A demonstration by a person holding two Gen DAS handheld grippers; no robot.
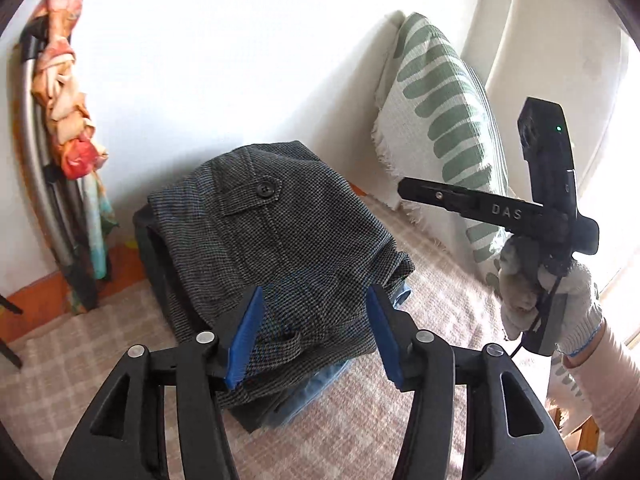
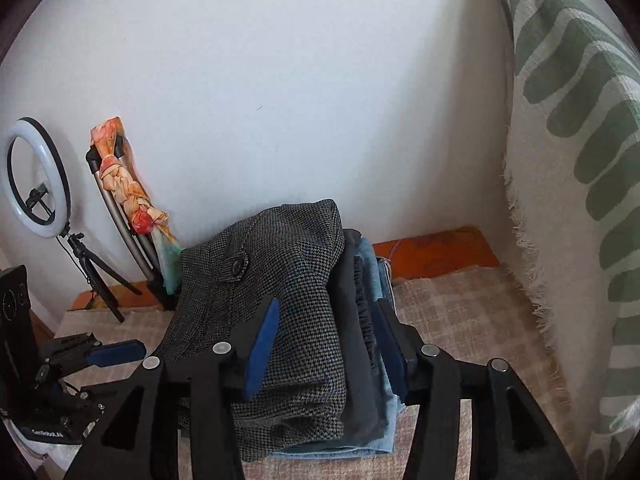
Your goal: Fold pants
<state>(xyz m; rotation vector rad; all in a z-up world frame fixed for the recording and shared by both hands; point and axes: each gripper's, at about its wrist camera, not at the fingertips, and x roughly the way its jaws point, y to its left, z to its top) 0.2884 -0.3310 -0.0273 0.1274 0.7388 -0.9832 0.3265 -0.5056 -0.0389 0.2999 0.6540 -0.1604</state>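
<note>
At the far left a ring light on a tripod stands against the white wall, and beside it a folded metal frame with a knotted orange scarf leans on that wall. In the middle, the grey houndstooth pants lie folded, button flap up, on top of a stack of other folded garments (dark ones and light blue denim show at the edges), all resting on a checked beige blanket. The left gripper hovers just over the near edge of the pants, its blue pads spread apart and holding nothing. The right gripper is likewise released, its fingers straddling the stack without pinching it; from the left wrist camera it appears raised in a white-gloved right hand. At the right a green-and-white patterned cushion stands upright.
</note>
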